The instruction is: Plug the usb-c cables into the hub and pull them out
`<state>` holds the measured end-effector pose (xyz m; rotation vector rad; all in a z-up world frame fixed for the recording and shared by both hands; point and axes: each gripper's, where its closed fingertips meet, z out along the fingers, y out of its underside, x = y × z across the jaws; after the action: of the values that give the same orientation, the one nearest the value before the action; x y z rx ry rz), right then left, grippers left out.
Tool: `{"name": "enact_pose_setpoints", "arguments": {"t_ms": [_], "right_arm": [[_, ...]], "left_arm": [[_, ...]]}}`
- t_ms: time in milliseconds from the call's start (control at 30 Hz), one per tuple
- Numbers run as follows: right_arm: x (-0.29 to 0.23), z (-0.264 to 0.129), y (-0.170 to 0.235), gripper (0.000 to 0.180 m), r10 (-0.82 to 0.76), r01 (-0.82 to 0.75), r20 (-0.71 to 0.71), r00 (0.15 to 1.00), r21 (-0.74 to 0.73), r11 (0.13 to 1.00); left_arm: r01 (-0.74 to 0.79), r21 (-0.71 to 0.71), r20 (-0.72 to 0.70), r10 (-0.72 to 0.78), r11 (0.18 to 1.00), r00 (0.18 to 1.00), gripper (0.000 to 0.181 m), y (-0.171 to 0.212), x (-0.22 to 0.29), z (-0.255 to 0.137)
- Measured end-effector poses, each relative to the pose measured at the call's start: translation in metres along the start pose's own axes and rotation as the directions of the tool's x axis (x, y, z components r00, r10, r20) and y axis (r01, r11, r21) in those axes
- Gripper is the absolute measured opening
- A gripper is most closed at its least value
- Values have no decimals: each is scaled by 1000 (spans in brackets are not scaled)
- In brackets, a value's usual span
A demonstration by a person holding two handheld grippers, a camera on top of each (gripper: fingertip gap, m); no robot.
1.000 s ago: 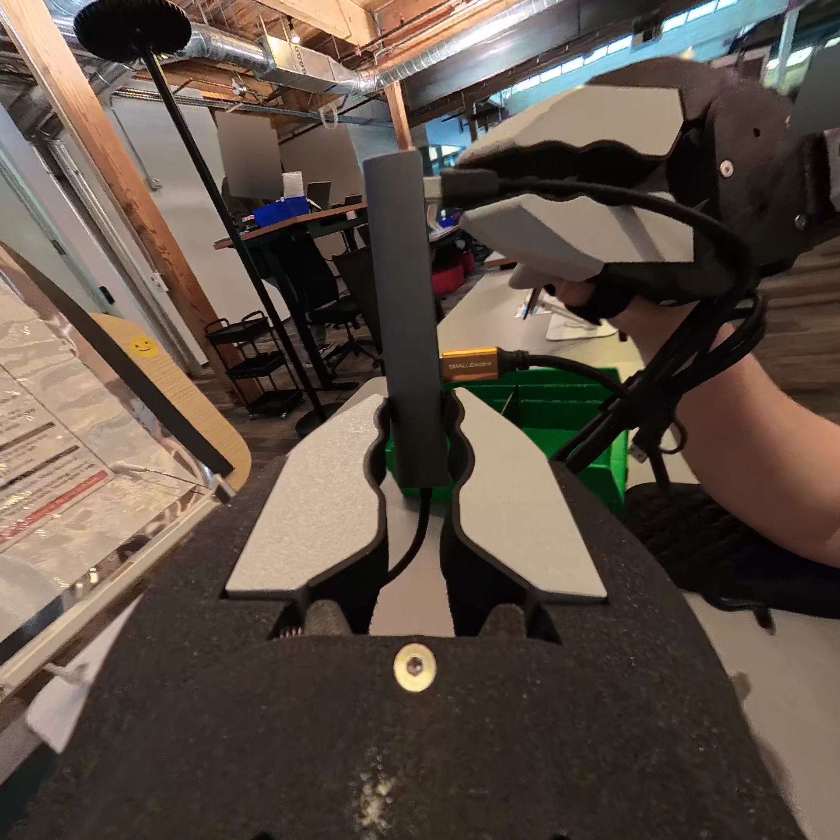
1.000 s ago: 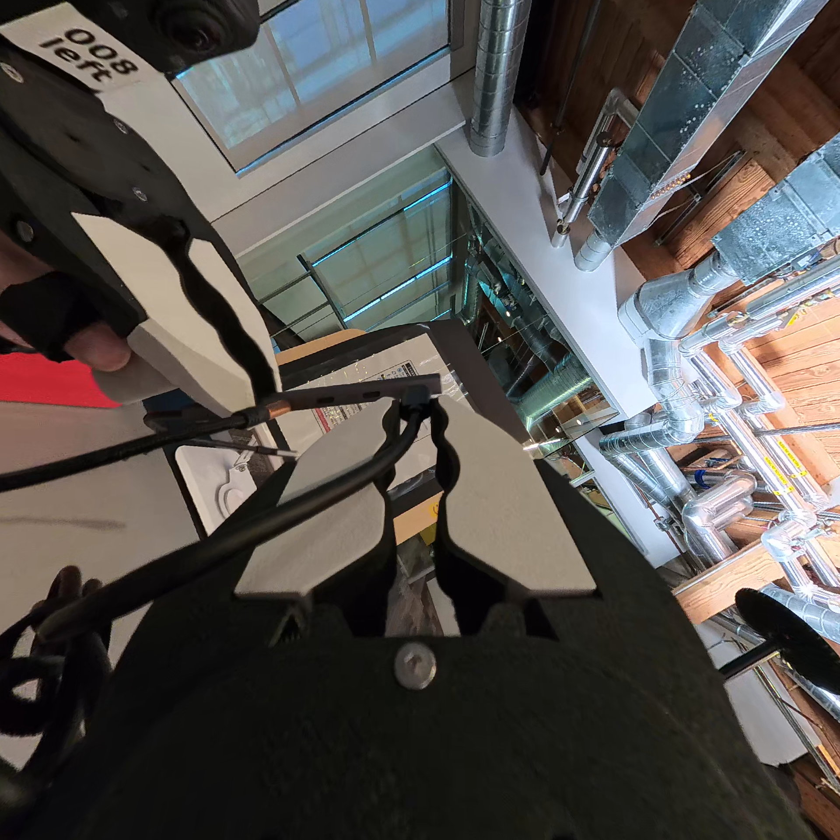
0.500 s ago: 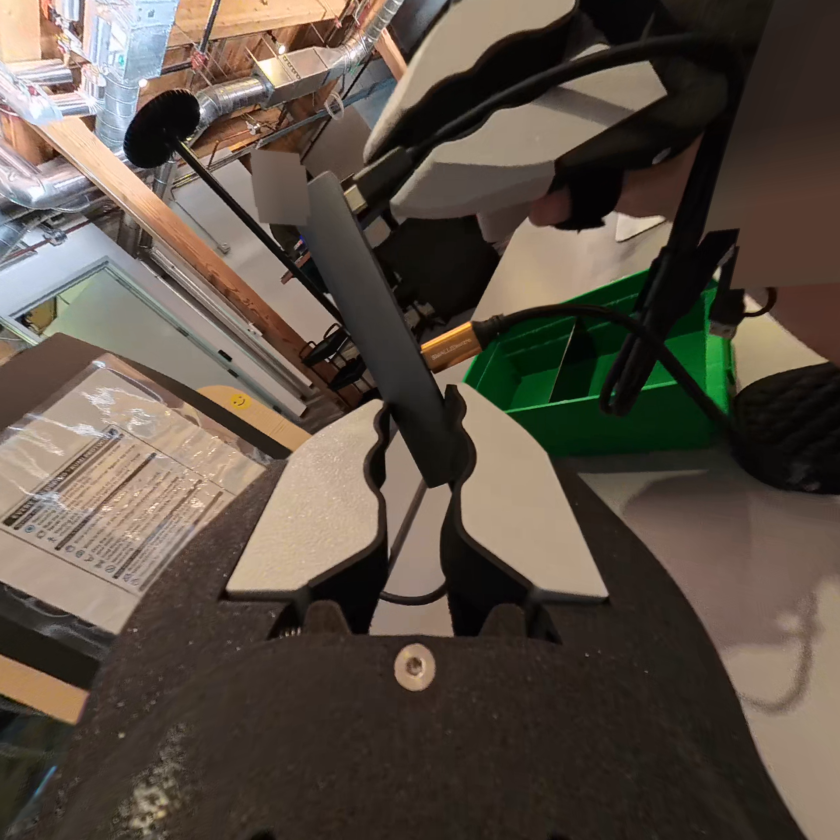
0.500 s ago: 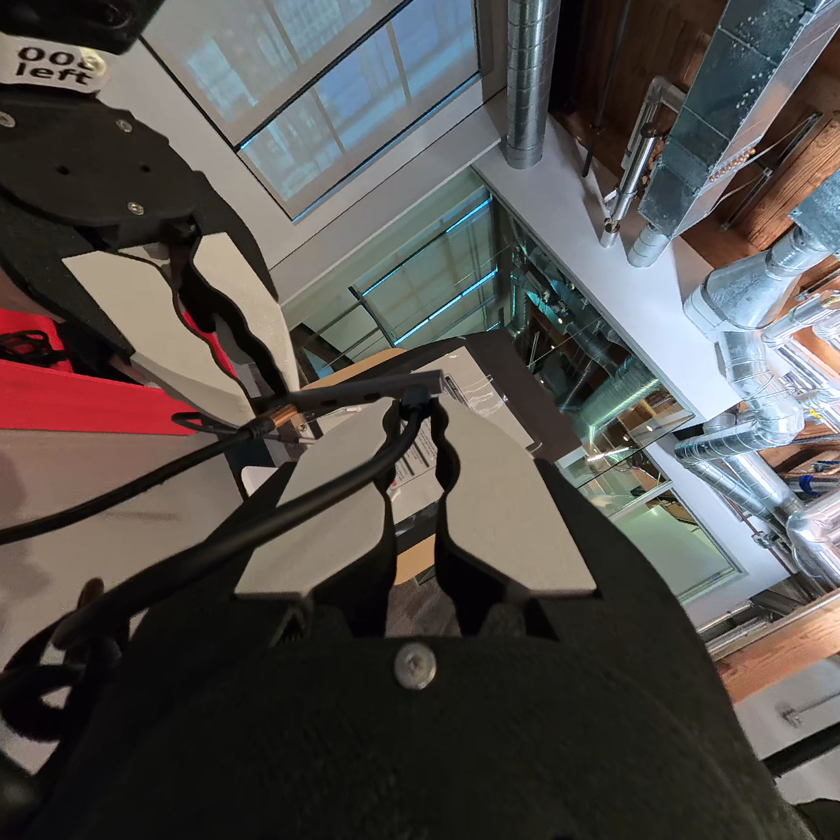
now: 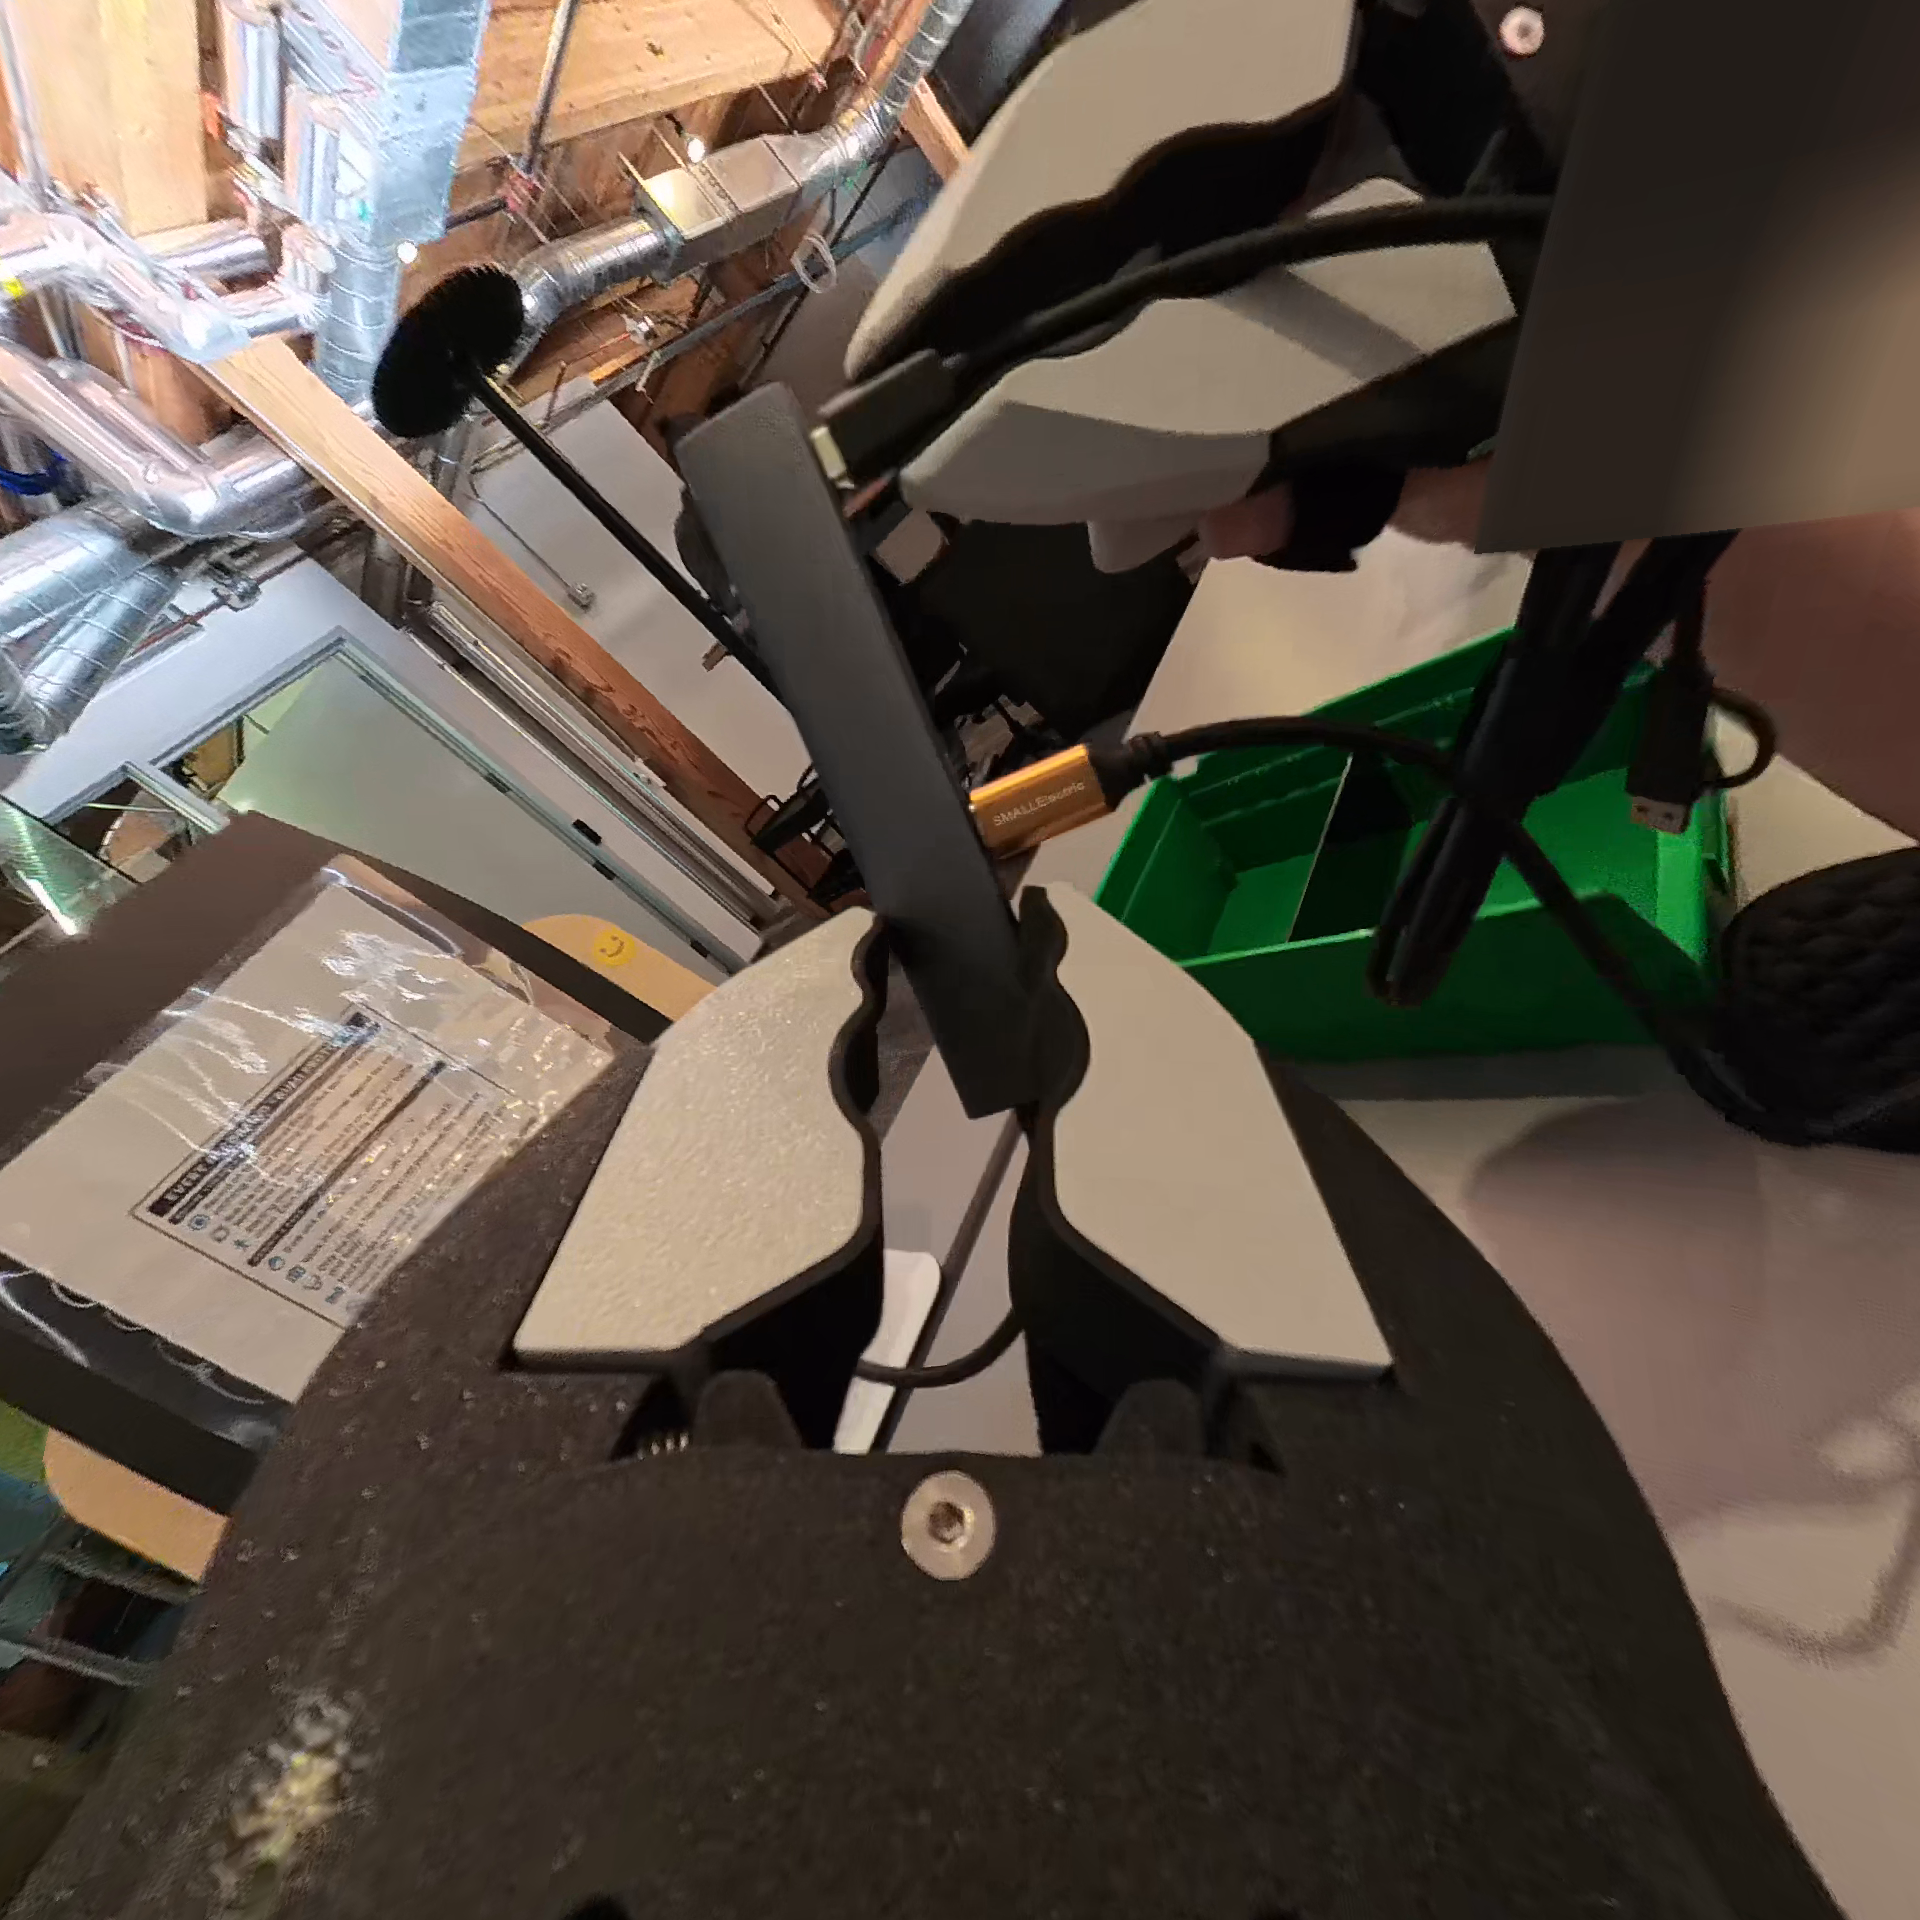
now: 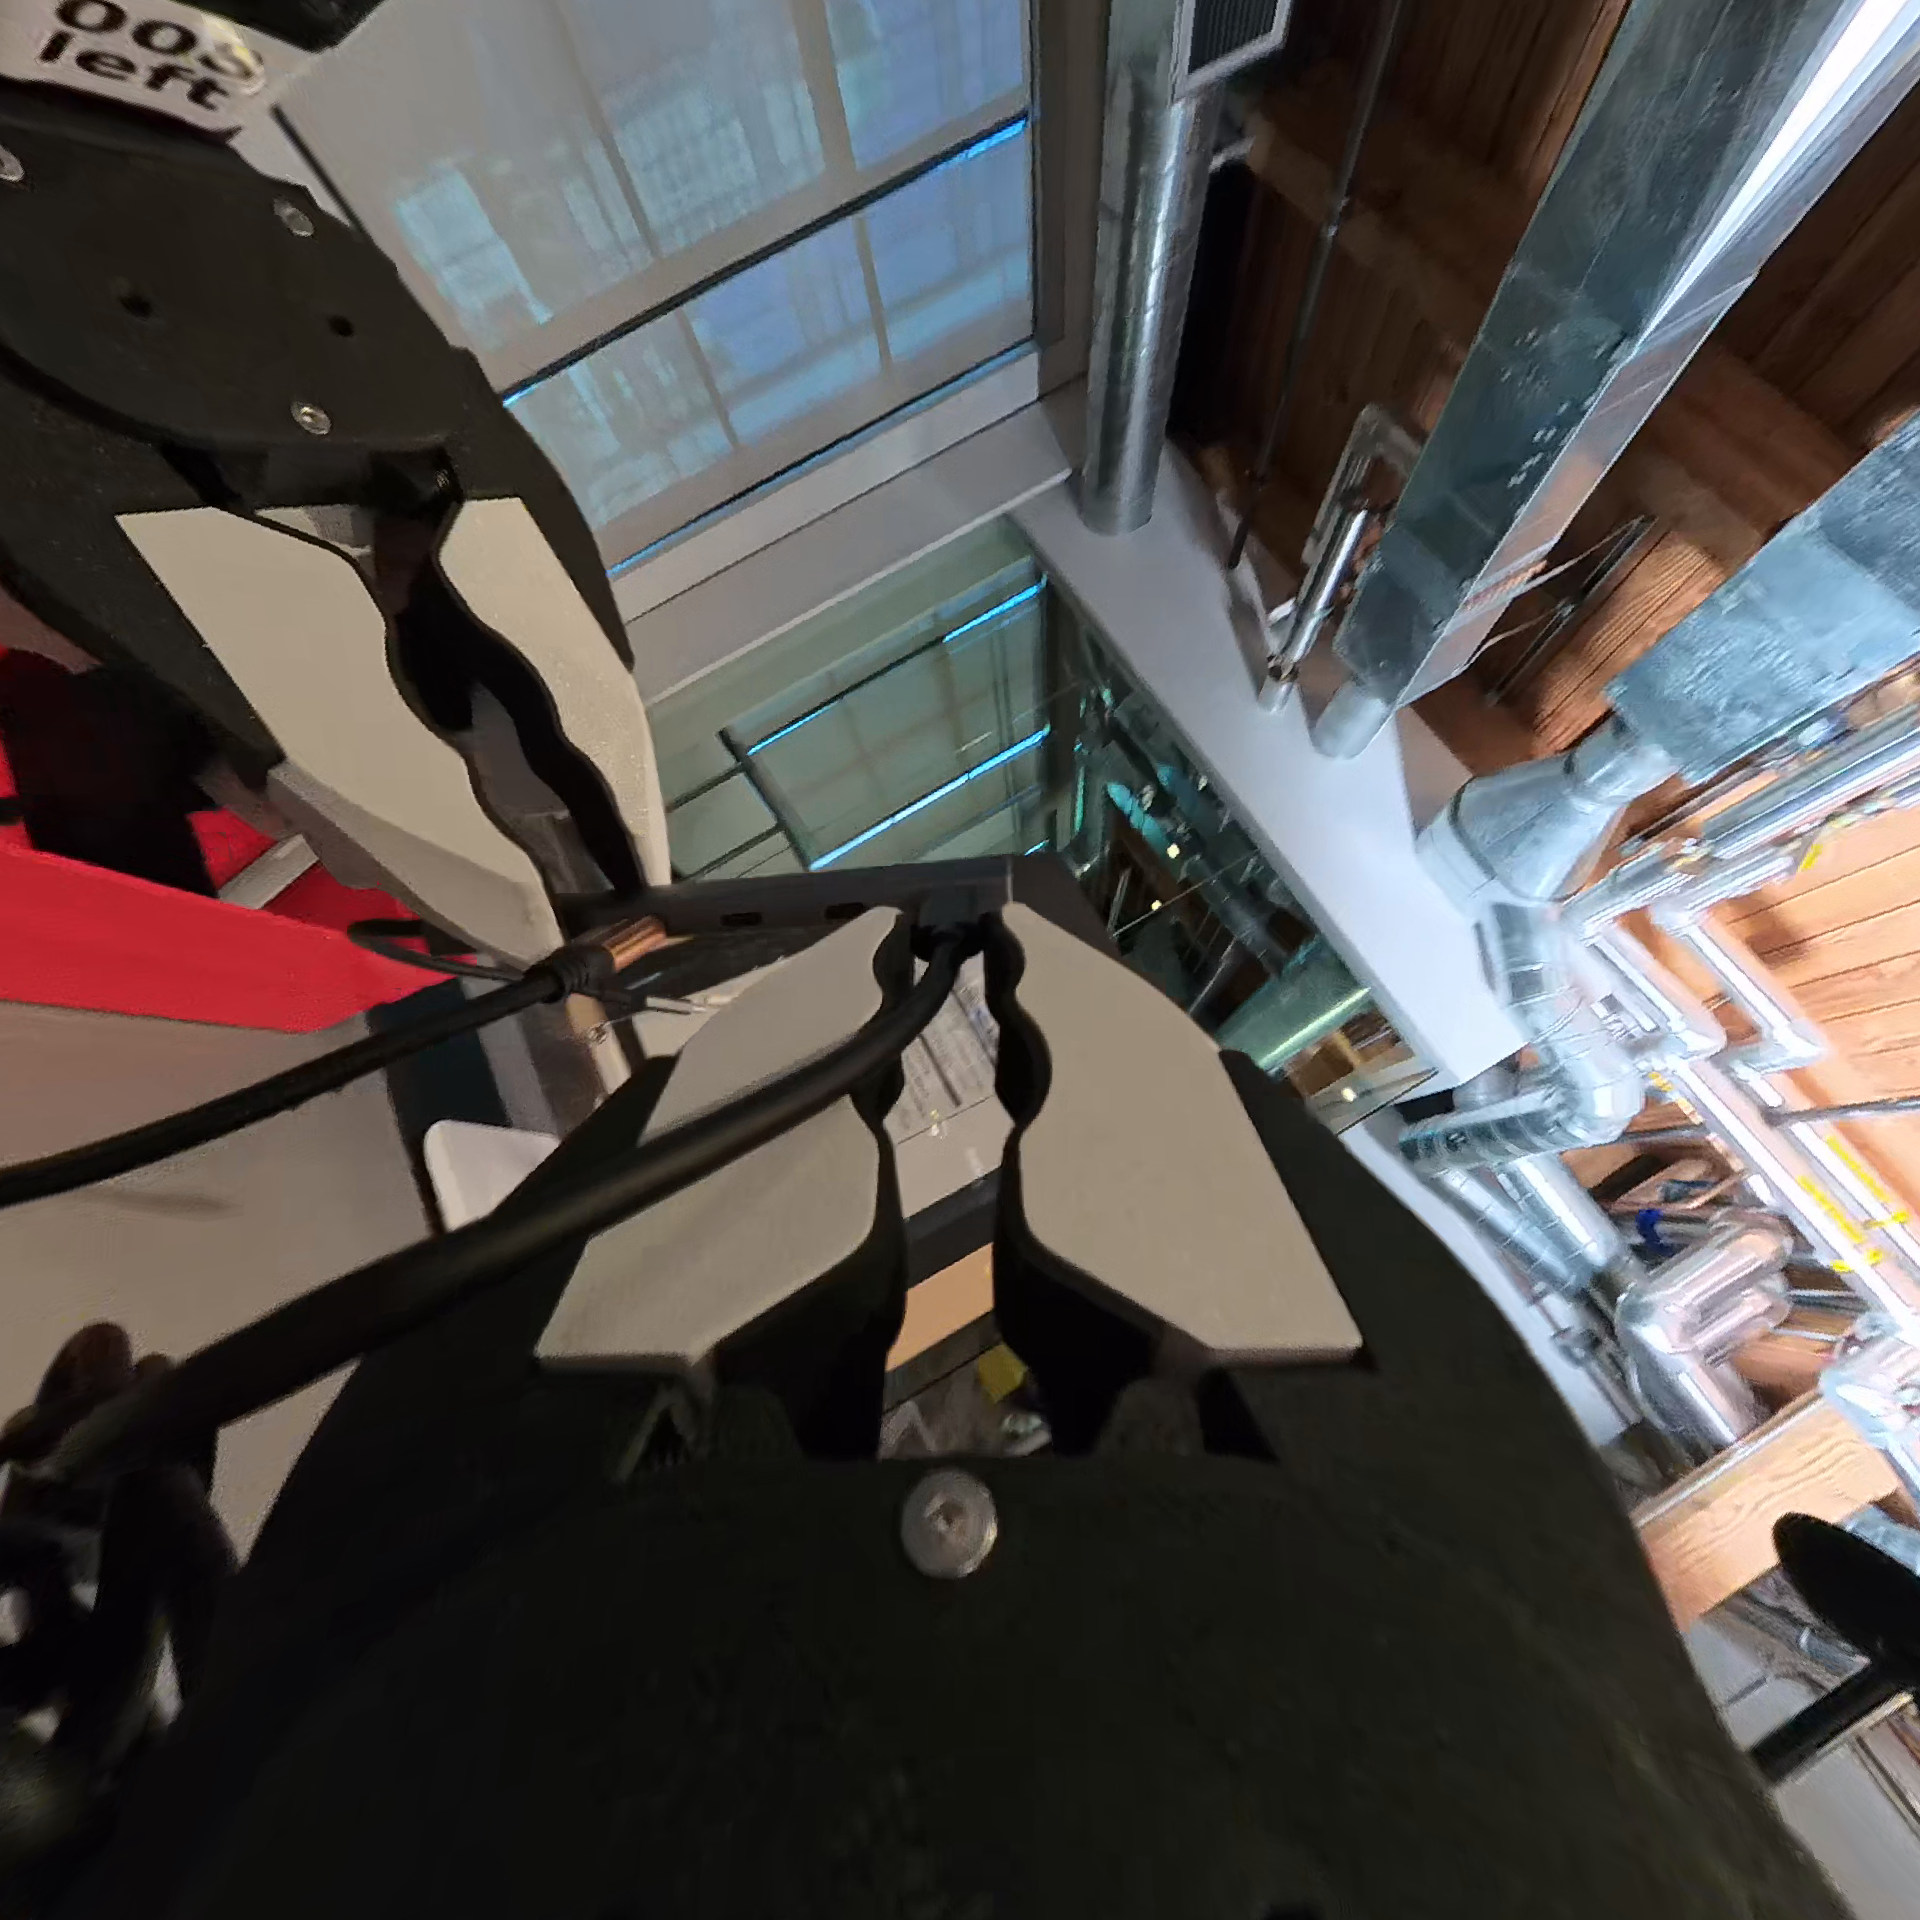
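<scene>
second plug at the hub's upper port, first one seated

the left gripper (image 5: 951,997) has its jaws closed on the lower end of the slim dark grey bar-shaped hub (image 5: 847,717), holding it in the air, tilted, above the pale grey table (image 5: 1558,1299). the gold metal-shelled usb-c plug (image 5: 1044,798) on a black cable sits in a port on the hub's right edge, low down near the grip, so one insertion looks done. the right gripper (image 5: 935,416) has its jaws clamped on the black usb-c plug (image 5: 883,400), whose tip meets the hub's right edge near its top end; whether it is fully home cannot be told. the right wrist view shows open ports between the two plugs. beyond, a green plastic bin (image 5: 1455,956) sits on the table. judging by this, the rest of the plugging and all the pulling out remain.
</scene>
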<state>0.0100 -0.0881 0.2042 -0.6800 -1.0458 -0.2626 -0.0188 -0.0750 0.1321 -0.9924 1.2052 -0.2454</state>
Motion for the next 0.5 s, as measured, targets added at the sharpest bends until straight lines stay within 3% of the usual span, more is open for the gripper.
{"name": "enact_pose_setpoints", "arguments": {"t_ms": [33,500], "right_arm": [[2,-2,-4,13,-6,7,-16,1000,23,1000],[10,-19,-41,13,-162,187,-174,971,136,973]], "left_arm": [[3,19,9,-3,1000,1000,24,-4,-1,-1],[37,154,-51,-30,987,998,24,-34,10,-12]]}}
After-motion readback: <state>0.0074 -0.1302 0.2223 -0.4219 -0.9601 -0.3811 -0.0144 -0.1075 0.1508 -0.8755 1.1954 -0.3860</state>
